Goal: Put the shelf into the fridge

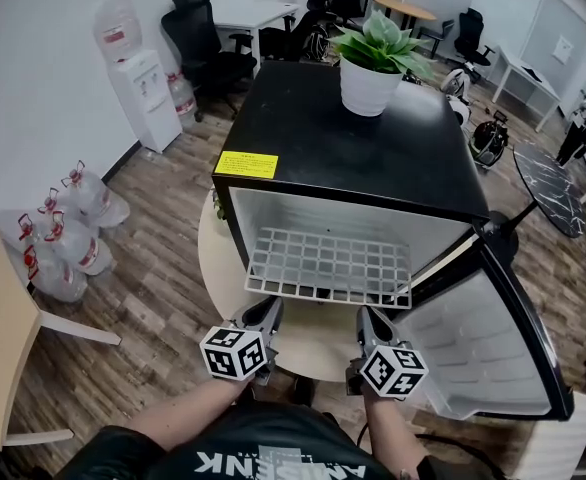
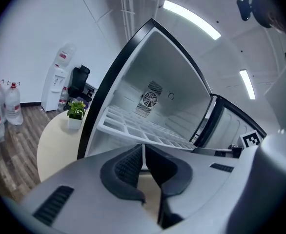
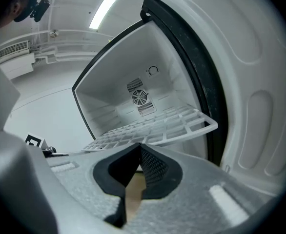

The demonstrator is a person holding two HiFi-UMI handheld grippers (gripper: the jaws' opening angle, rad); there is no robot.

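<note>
White wire shelf [image 1: 328, 265] is lying level, half inside the open mini fridge [image 1: 353, 138], its front edge sticking out over the round table [image 1: 308, 348]. Left gripper [image 1: 264, 314] and right gripper [image 1: 372, 320] are reaching forward side by side, each with jaws pinching closed on that front edge.

From the head view, the fridge [image 1: 353, 138] top hides the rear of the shelf [image 1: 328, 266] and the back wall inside. Under the fridge, most of the round tabletop [image 1: 313, 340] is covered. The print on the yellow label [image 1: 246, 164] at the fridge's front left corner is too small to read. The shelf's front rail disappears behind the left claw [image 2: 143, 149] and right claw [image 3: 139, 148], which seem closed on it.
</note>
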